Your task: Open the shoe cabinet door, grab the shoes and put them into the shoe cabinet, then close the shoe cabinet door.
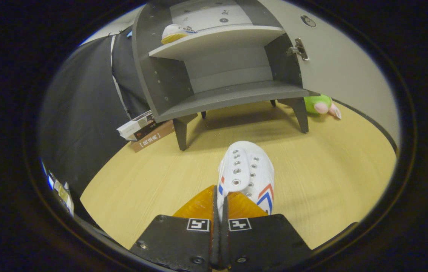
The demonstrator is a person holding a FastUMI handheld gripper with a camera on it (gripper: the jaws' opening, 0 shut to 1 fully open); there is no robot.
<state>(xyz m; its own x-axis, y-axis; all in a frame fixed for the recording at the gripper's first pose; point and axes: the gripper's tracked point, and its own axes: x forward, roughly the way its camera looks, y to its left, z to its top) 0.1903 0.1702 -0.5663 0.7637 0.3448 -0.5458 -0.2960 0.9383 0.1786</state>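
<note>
Clamping one side edge of a white shoe (246, 172), the gripper (220, 211) has its two fingers drawn nearly together, with only the thin wall of the shoe's upper pinched between them. The shoe points away from the fingers, its lace eyelets facing up and red and blue chevron stripes on its side; whether its sole touches the surface or hangs just above it is hard to judge from this angle. Below lies a pale wooden floor (331, 181). Beyond the shoe stands the grey shoe cabinet (221, 96) on short dark legs, its door (342, 64) swung wide open to the right, with a metal hinge showing at its inner edge. The cabinet's lower shelf lies bare, facing the shoe. On the upper shelf (217, 39) rests a second shoe (174, 33), white with a yellowish sole, near the left end. To the left of the cabinet's front leg, a few stacked books (144, 130) lie on the floor against the booth's dark cloth wall. To the right, behind the cabinet's far leg and below the open door, sits a green plush toy (319, 104) with pink parts.
</note>
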